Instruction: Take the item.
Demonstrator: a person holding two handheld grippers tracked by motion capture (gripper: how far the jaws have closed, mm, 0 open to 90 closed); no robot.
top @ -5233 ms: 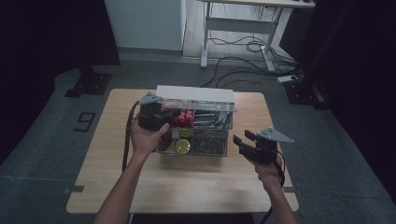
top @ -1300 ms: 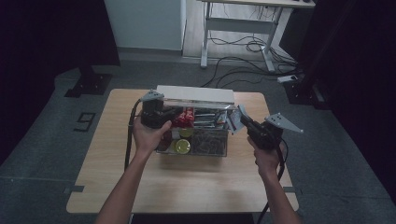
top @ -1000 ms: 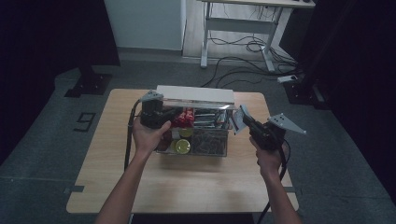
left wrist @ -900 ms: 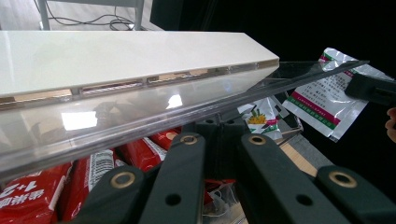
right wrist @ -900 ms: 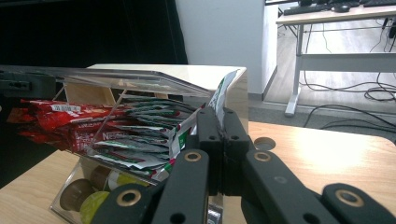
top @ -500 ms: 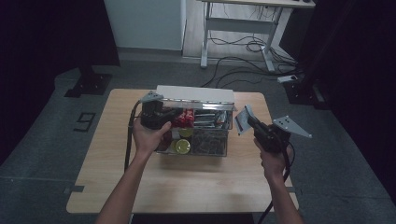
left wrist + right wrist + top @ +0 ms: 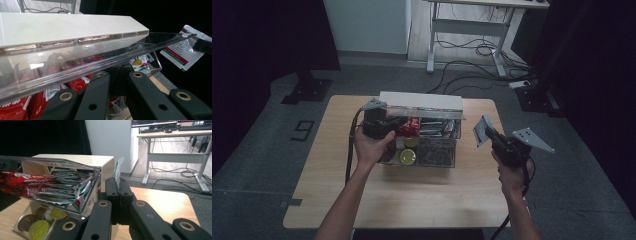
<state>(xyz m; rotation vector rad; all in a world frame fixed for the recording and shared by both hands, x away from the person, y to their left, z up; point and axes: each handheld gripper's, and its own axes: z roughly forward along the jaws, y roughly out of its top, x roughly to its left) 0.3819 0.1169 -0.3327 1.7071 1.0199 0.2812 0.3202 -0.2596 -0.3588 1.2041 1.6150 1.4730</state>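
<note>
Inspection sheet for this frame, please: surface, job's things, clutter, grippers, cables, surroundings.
Surface: wooden table, bare around the box.
Job's things: clear organiser box, lid lifted; red packets, green-topped capsules; white sachet held clear of the box.
Clutter: nothing seen.
Grippers: left gripper shut, at the lid's edge; right gripper shut on the sachet.
Cables: gripper cable; floor cables.
Surroundings: desk frame, dark curtains.

White sachet (image 7: 482, 130) upright, apparently just beside organizer (image 7: 447, 155).
</note>
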